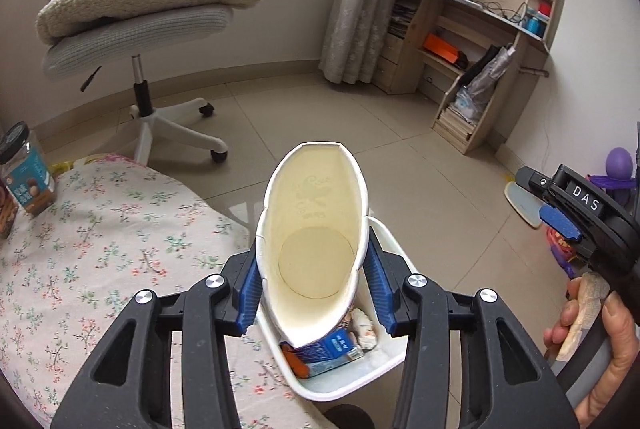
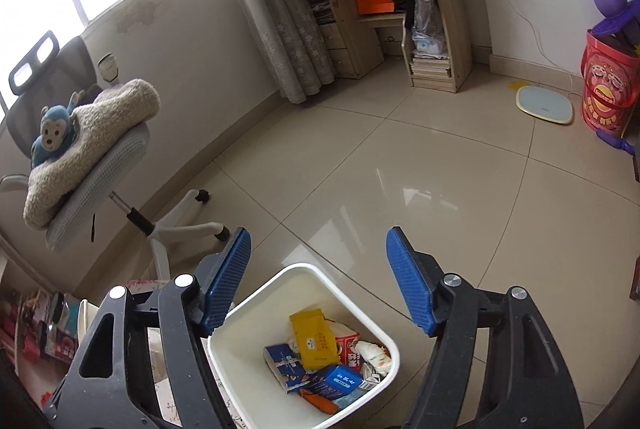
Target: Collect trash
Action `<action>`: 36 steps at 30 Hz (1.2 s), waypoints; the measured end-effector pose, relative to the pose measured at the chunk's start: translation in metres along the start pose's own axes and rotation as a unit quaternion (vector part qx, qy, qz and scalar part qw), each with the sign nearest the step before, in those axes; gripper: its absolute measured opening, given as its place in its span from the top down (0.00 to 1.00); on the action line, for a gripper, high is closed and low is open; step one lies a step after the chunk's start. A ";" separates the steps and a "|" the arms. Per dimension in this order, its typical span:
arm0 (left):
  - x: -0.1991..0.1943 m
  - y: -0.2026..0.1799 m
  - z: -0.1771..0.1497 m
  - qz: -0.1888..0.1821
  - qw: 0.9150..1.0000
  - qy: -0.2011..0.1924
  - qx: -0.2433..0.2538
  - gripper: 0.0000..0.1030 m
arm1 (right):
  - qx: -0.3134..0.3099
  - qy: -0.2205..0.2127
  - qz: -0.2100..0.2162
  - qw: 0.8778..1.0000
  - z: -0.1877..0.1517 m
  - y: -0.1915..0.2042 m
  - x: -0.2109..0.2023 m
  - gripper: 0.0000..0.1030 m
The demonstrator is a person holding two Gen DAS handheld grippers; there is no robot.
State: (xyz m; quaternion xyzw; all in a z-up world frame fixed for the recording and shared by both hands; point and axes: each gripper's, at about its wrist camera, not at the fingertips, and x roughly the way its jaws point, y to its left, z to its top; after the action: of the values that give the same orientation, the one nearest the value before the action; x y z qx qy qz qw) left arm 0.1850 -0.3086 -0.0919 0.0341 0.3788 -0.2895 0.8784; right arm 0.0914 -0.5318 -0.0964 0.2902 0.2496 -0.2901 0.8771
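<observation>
My left gripper [image 1: 314, 249] is shut on a squashed white paper cup [image 1: 316, 213], whose mouth faces the camera. The cup hangs over a white bin [image 1: 344, 389] that stands beside the floral-cloth surface [image 1: 100, 249]. In the right wrist view my right gripper [image 2: 318, 241] is open above the same bin [image 2: 248, 301], with nothing between its blue pads [image 2: 408, 281]. Inside the bin lie a yellow packet [image 2: 314, 339], a blue box [image 2: 340, 383], an orange item [image 2: 320, 403] and crumpled paper. The right gripper [image 1: 560, 221] also shows at the right edge of the left wrist view, held by a hand [image 1: 612, 341].
A grey office chair [image 2: 100, 181] carries a beige blanket and a blue monkey plush [image 2: 50, 133]. A snack jar [image 1: 24, 173] stands on the floral cloth. A wooden desk shelf [image 2: 400, 9], a bathroom scale [image 2: 544, 105] and a red bucket [image 2: 608, 85] line the far wall.
</observation>
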 end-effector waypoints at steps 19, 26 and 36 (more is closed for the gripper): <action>-0.047 -0.027 0.015 0.125 0.982 -0.129 0.056 0.07 | -0.041 -0.112 -0.060 0.991 -0.006 0.004 -0.057 0.06; -0.105 0.013 0.008 0.186 0.962 -0.199 0.022 0.06 | -0.084 -0.132 -0.030 0.987 -0.031 0.056 -0.086 0.06; -0.163 0.091 -0.023 0.238 0.949 -0.208 -0.023 0.06 | -0.145 -0.097 0.046 0.984 -0.085 0.142 -0.103 0.06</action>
State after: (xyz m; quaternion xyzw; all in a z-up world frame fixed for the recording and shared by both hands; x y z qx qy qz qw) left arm 0.1299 -0.1480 -0.0107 0.0417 0.1756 -0.0642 0.9815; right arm 0.0884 -0.3447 -0.0428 0.1414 0.1898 -0.2371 0.9422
